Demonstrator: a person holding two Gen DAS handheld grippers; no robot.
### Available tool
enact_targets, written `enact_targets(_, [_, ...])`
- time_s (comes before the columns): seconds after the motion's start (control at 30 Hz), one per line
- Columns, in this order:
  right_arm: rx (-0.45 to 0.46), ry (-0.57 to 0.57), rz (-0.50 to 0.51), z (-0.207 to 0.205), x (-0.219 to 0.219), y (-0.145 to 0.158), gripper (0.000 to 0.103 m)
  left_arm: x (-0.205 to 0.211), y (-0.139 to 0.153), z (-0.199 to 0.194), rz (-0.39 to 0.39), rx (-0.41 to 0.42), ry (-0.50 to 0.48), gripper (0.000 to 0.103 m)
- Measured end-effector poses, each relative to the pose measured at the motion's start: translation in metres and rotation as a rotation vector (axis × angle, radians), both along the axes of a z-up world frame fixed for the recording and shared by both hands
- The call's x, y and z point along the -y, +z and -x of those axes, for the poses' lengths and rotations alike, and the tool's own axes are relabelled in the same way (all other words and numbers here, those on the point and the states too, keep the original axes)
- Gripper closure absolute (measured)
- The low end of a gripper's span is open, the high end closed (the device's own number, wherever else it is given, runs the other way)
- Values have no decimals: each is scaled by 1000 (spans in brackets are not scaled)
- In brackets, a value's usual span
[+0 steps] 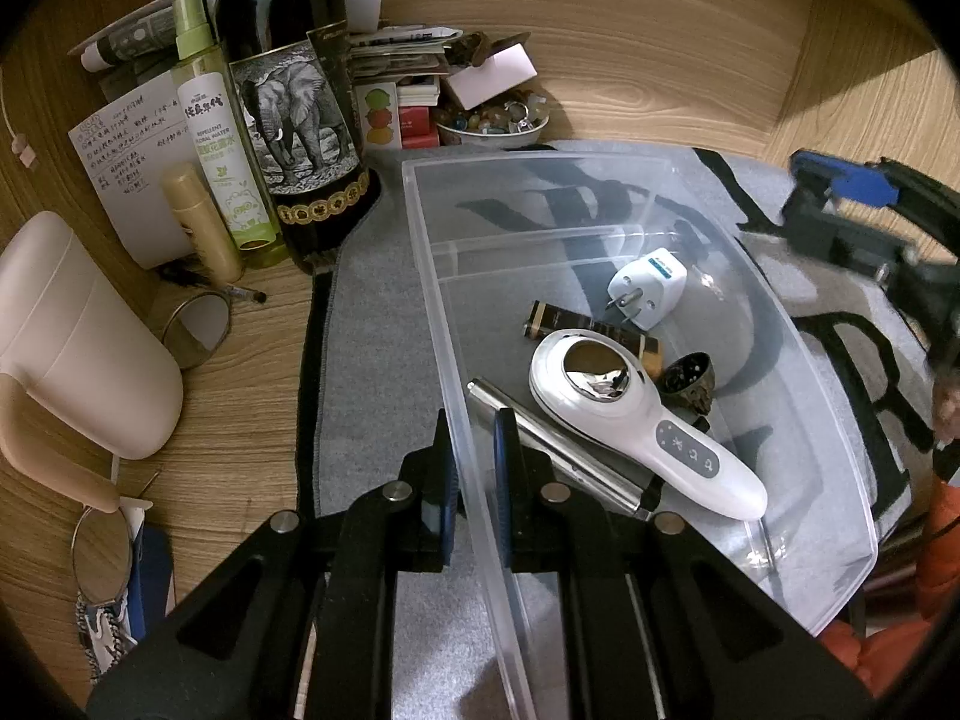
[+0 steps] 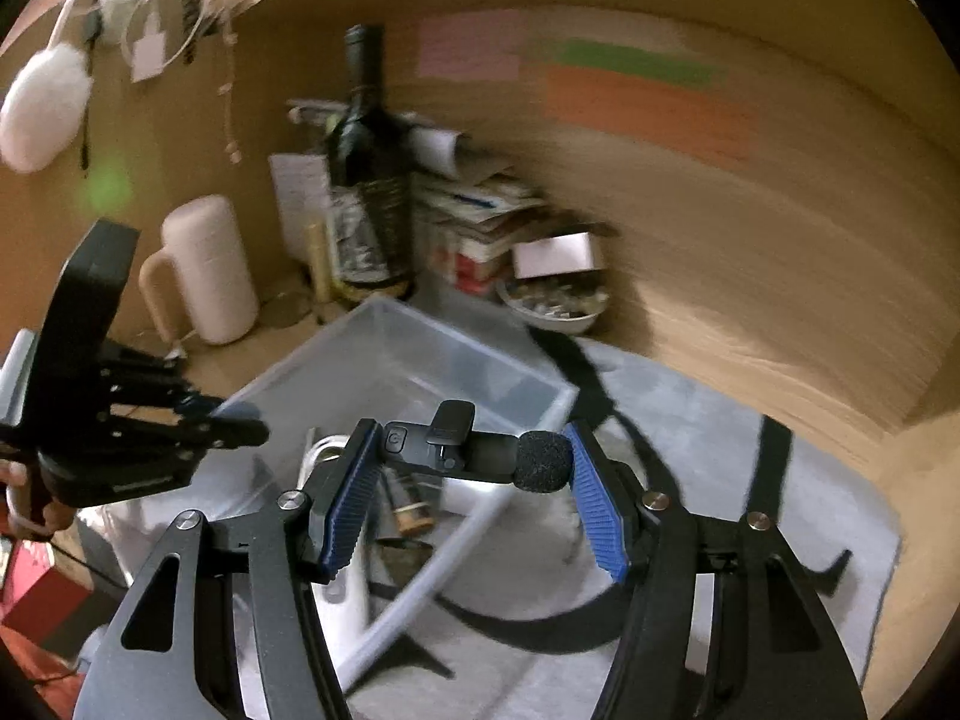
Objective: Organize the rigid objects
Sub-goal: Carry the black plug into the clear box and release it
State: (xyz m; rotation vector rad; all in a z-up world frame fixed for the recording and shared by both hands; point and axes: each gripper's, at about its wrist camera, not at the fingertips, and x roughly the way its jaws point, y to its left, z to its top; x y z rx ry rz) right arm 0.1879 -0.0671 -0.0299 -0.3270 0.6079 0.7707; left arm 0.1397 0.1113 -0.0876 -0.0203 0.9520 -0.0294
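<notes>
The right hand-held gripper (image 2: 474, 468) pinches a clip-on wireless microphone (image 2: 474, 450) crosswise between its blue pads, above the clear plastic bin (image 2: 420, 354). The left hand-held gripper (image 1: 471, 468) clamps the bin's (image 1: 600, 192) near wall, just beside the white handheld device (image 1: 630, 414) inside.

Bin (image 1: 600, 192): clear, smooth plastic. Massager (image 1: 630, 420): glossy white plastic, mirror-bright metal head. Tube (image 1: 558, 450): brushed metal. Plug (image 1: 651, 282): white plastic. Mat (image 1: 372, 312): matt grey cloth. Bench (image 1: 240, 396): wood grain. Bottle (image 1: 288, 18): dark glossy glass, paper label. Microphone (image 2: 474, 450): matt black plastic, foam tip. Claw pads (image 2: 594, 504): ribbed blue rubber.
</notes>
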Motion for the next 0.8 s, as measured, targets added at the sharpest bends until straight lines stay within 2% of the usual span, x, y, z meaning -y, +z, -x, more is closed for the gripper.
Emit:
enact_targets(0.2, [-41,61,40,2,-21,-19,45,0,-1,1,3,-2,-1,94])
enact_targets(0.5, [-101,89,97,-2,-39,-45,45,-1,-1,2,3,-2,-1,94])
enact_targets(0.7, [-101,89,134,-2,-45,-52,44,-1,-1,2,1,-3,-2,94])
enact_targets(0.8, [-103,93,128,-1,-45,-49,41,-1,-1,2,2,-4,-2,94])
